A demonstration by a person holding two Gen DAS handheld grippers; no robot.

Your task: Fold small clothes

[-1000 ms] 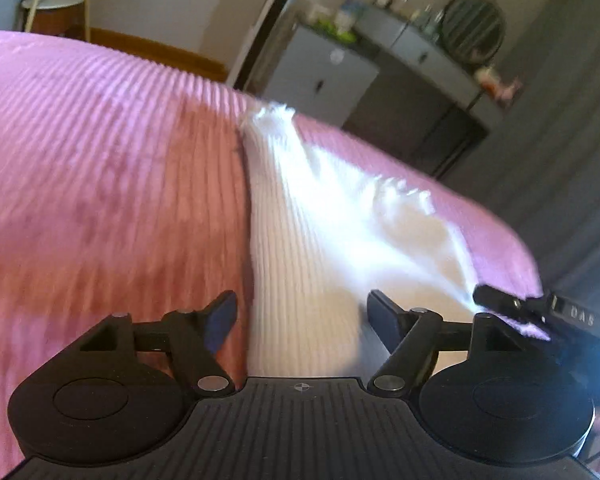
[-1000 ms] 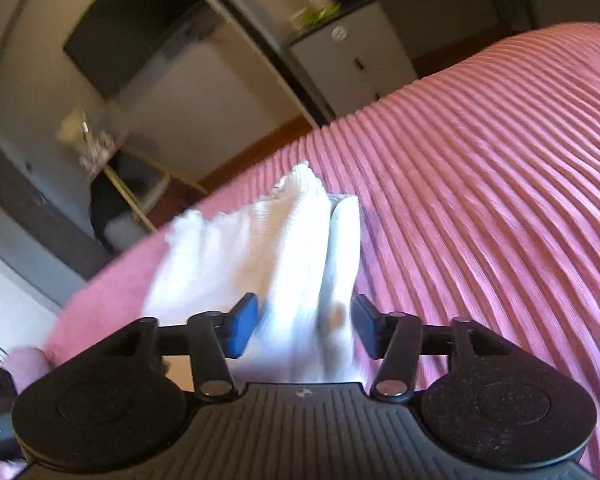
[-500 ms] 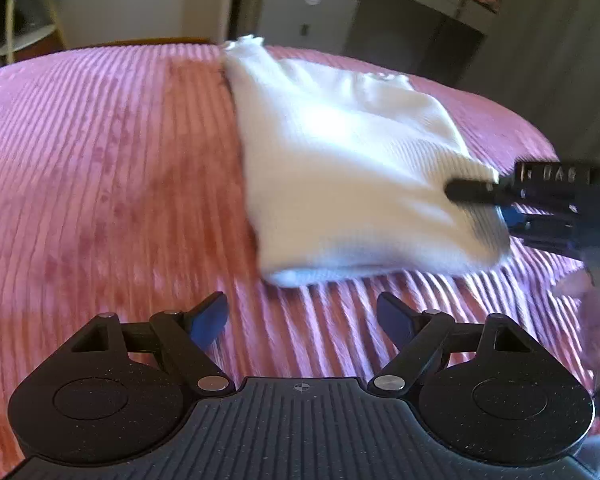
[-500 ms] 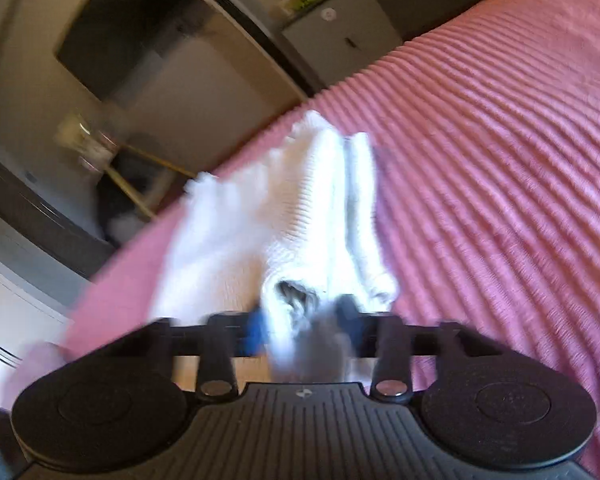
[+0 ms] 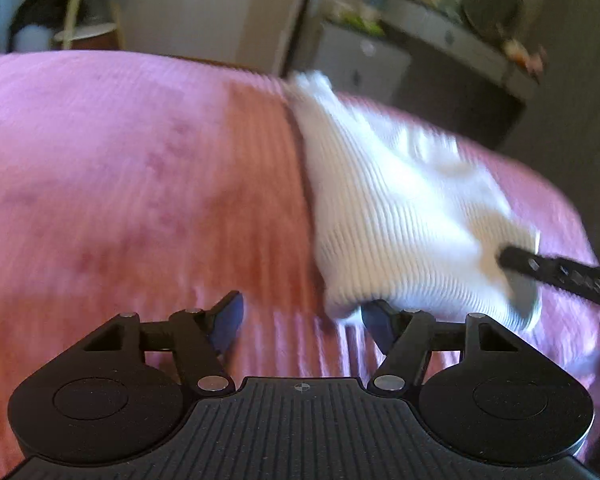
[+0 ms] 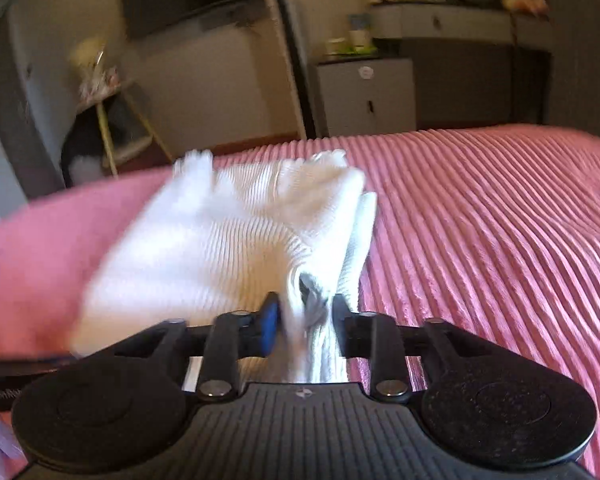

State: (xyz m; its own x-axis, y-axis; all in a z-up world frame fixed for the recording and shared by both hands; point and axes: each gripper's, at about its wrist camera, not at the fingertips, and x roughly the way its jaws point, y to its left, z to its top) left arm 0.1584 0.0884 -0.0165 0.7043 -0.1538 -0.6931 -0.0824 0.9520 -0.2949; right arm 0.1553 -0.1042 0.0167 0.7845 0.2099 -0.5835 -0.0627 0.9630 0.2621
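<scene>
right tongs grip white knit on pink bed

the right tongs (image 6: 303, 322) are pinched on a bunched corner of a white ribbed garment (image 6: 236, 240), the cloth gathered between the blue-padded fingers (image 6: 268, 320). the left tongs (image 5: 301, 320) stand spread, nothing between them; their right finger sits just beside the garment's (image 5: 399, 208) near hem, the left finger over bare bedspread. the garment lies partly folded on a pink ribbed bedspread (image 5: 120, 184), its far corner reaching toward the bed's edge. in the left wrist view the right tongs' black finger (image 5: 555, 270) meets the garment's right corner. beyond the bed stand a grey cabinet (image 6: 365, 96) and a dark desk (image 6: 471, 60). both views are motion-blurred.
</scene>
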